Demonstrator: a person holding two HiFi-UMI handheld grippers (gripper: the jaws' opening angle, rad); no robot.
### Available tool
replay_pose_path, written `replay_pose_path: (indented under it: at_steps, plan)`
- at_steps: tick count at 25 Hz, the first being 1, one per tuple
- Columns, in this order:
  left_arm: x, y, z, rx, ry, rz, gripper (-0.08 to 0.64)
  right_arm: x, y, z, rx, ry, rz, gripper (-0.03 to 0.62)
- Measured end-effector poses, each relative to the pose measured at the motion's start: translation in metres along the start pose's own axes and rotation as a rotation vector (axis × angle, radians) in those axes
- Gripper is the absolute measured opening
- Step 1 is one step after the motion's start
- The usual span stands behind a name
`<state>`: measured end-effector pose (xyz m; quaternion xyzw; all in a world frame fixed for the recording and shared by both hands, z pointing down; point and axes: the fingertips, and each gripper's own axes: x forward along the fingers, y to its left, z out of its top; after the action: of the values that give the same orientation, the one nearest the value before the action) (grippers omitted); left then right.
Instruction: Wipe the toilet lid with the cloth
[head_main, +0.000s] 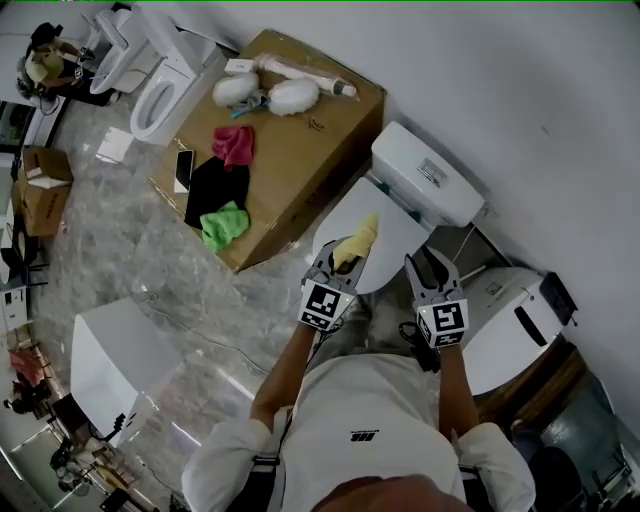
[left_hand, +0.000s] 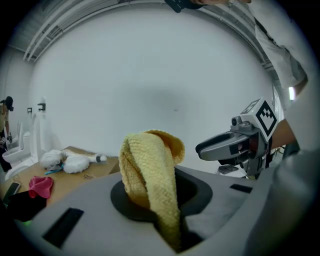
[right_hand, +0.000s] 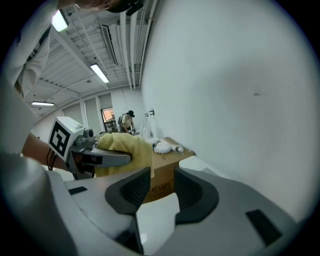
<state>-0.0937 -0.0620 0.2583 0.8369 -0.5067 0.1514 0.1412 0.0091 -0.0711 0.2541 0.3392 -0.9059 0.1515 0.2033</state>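
Marble-pattern floor, white wall beyond. A big cardboard box lies on the floor, just left of the toilet. On top of it: black cloth, red cloth, green cloth, two white fluffy pads and a phone.

The toilet stands against the wall with its tank behind. Toilet lid is down, white and oval, directly in front of the person. A second white toilet sits to the right.

Left claw is clamped on the yellow cloth. In the left gripper view the cloth stands up in a folded hump from between the closed jaws. From the head view it sits over the near left part of the lid; whether it touches cannot be told.

Right claw is over the lid's near right edge, beside the left one, with its jaws apart. The right gripper view shows nothing held in the gap.
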Motion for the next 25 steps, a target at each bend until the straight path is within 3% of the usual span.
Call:
replay_pose_path:
  at_steps: [13,25]
  plan:
    - [0.107,-0.060,-0.100,-0.012,0.205,-0.243,0.078,0.029,-0.068,-0.123,0.152,0.178,-0.025,0.155]
    - [0.182,-0.075,-0.177,-0.041,0.301,-0.320,0.078,0.057,-0.114,-0.195,0.263,0.246,-0.015,0.161]
